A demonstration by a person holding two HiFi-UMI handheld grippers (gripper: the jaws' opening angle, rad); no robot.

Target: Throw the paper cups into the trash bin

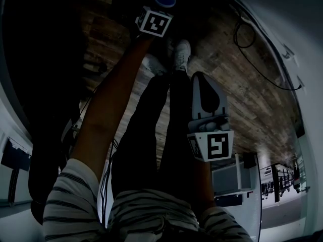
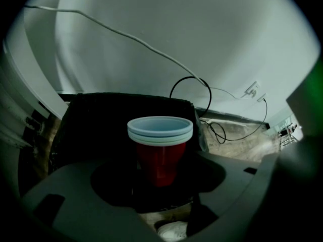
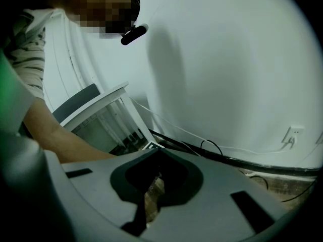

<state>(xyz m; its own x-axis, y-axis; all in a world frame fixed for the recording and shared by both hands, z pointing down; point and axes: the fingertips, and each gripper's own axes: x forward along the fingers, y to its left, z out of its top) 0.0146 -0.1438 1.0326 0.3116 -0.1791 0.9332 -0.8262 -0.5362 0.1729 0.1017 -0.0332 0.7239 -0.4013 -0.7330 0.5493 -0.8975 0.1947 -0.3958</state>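
At twelve o'clock in the head view, the left gripper (image 1: 160,8) was seen held out over the wooden floor (image 1: 252,95), its jaws spread wide and clamped on a nested pair of red paper cups (image 2: 160,153). Directly behind the cups in the left gripper view, a dark trash bin (image 2: 96,120) was seen. The cups were judged not yet dropped, so the release was left to be done. The right gripper (image 1: 204,84) was seen toward four o'clock, jaws closed on nothing. Loose cables (image 2: 191,77) and a wall socket (image 2: 254,88) were noted toward two o'clock. Nothing was seen between cups and bin.
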